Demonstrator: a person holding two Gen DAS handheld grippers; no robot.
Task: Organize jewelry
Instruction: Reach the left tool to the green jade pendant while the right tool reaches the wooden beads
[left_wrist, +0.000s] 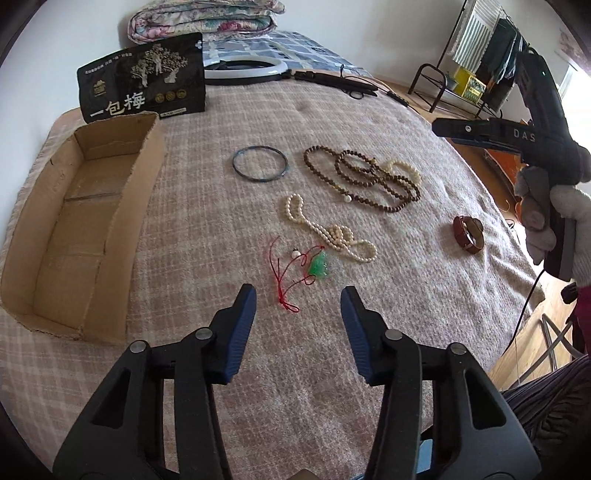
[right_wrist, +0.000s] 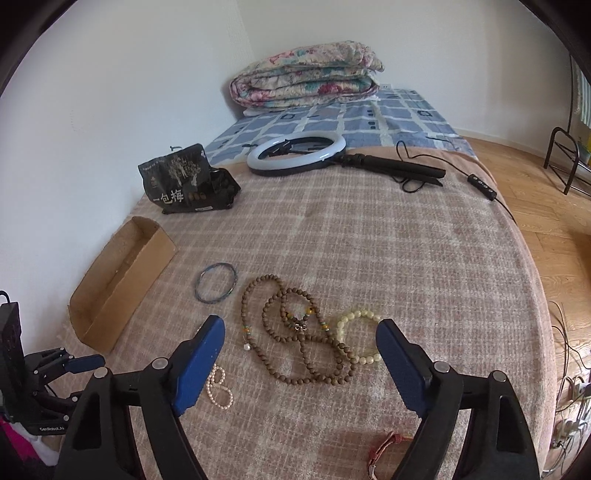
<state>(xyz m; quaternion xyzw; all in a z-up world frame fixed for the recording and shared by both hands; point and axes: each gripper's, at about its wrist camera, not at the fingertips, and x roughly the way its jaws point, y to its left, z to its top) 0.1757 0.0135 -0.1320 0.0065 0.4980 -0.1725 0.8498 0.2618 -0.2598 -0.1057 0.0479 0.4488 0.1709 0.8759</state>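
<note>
1. Bed blanket (left_wrist: 369, 110): soft and fuzzy under every piece. Risk: a fingertip coming down on thin jewelry digs into the pile and pinches cloth with it, or instead of it.
2. Cardboard box (left_wrist: 85, 206): open and bare inside, well off to the left of the left gripper (left_wrist: 298, 299). Presumably the destination. Risk: it is light and low-walled, so a bump could shove it along the blanket.
3. Left gripper: jaws wide apart, holding nothing, above the blanket. Right gripper (right_wrist: 301, 338): likewise spread wide and empty, held well above the blanket.
4. Brown bead necklace (right_wrist: 295, 332): directly ahead between the right fingers, looped over itself, and overlapping the yellow bead bracelet (right_wrist: 360, 338) at its right side. Risk: lifting one drags the other, then drops it partway.
5. Pearl strand (left_wrist: 328, 234): ahead of the left gripper, slightly right, bunched in the middle. Risk: a grip on one end leaves a long tail that swings and snags.
6. Blue bangle (left_wrist: 259, 163): far ahead of the left gripper, lying flat. Risk: thin rim slips out of closing pads.
7. Watch (left_wrist: 468, 234): far right of the left gripper. Low risk.
8. Green pendant (left_wrist: 320, 266) on red cord (left_wrist: 282, 280): just ahead, between the left fingers. Risk: grabbing only cord lets the pendant swing.
</note>
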